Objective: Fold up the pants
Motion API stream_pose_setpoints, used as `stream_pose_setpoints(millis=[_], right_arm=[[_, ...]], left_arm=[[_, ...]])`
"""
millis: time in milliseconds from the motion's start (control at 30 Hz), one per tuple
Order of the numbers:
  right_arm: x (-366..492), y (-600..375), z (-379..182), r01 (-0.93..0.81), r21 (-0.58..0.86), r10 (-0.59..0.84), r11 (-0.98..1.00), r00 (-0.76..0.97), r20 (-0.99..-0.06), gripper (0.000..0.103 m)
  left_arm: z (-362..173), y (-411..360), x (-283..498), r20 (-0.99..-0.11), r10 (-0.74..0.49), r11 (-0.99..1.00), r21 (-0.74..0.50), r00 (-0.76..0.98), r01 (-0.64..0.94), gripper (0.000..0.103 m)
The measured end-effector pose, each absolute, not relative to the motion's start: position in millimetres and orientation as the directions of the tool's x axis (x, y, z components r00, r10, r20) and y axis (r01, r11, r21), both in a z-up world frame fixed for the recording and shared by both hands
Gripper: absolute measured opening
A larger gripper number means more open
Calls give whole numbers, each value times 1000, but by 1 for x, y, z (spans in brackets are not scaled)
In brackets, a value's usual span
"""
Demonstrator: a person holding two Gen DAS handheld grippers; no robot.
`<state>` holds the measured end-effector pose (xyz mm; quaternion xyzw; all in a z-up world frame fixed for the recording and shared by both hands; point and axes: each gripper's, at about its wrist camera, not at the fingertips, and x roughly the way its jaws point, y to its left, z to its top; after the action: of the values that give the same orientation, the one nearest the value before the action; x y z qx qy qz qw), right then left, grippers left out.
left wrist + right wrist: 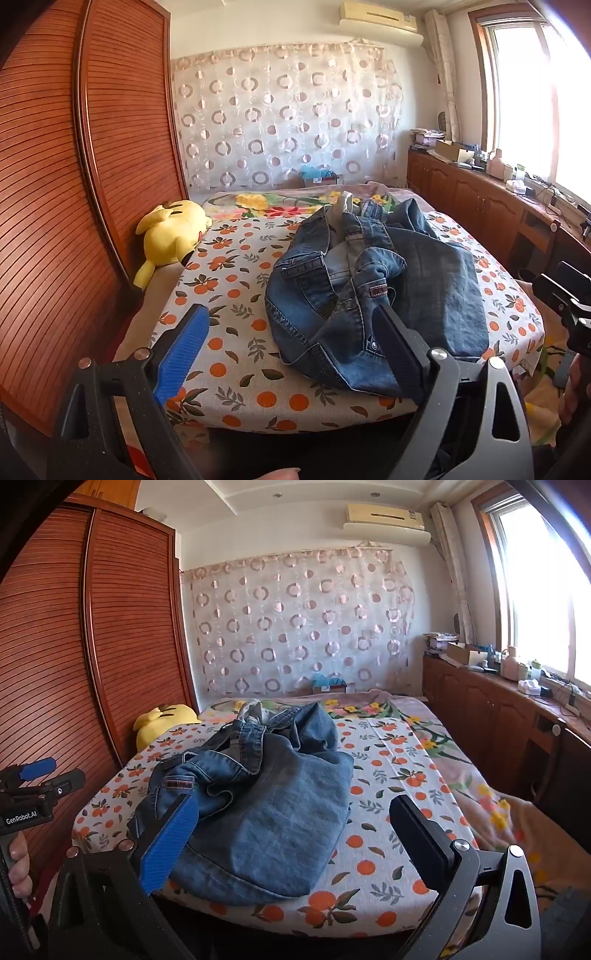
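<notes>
Two handheld grippers hovered at the near edge of the bed, each with its jaws spread wide and nothing between them. The left gripper (291, 325) pointed at the near-left part of the crumpled blue denim pants (369, 280): its blue ribbed finger (183, 350) stood over bare orange-print bedsheet (236, 354) to the left of the heap, while its black finger overlapped the waistband side. The pants lay bunched just ahead of both pairs of jaws, legs trailing toward the far end of the bed. The right gripper (291, 827) faced a smoother denim panel; its blue finger sat against the heap's left part and its black finger was over sheet to the right of the cloth.

Judging from this, the step in hand was spreading the heap flat first. Each set of jaws would do best to pinch a single layer at the waistband corners, apart from each other, then lift and shake out, since a bite on bunched folds could drag the tangle along. A yellow plush toy (173, 236) lay well left of the jaws, clear of the work.
</notes>
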<state>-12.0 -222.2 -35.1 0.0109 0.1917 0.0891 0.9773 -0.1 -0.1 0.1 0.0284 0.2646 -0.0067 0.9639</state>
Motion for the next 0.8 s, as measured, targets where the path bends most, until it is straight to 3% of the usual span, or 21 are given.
stream_pose_setpoints(millis=[800], right_arm=[[-15,-221,-34,-170,57,179,984,918,-355,103]], left_arm=[[0,0,0,-511,-1,999,46,860,29,90]])
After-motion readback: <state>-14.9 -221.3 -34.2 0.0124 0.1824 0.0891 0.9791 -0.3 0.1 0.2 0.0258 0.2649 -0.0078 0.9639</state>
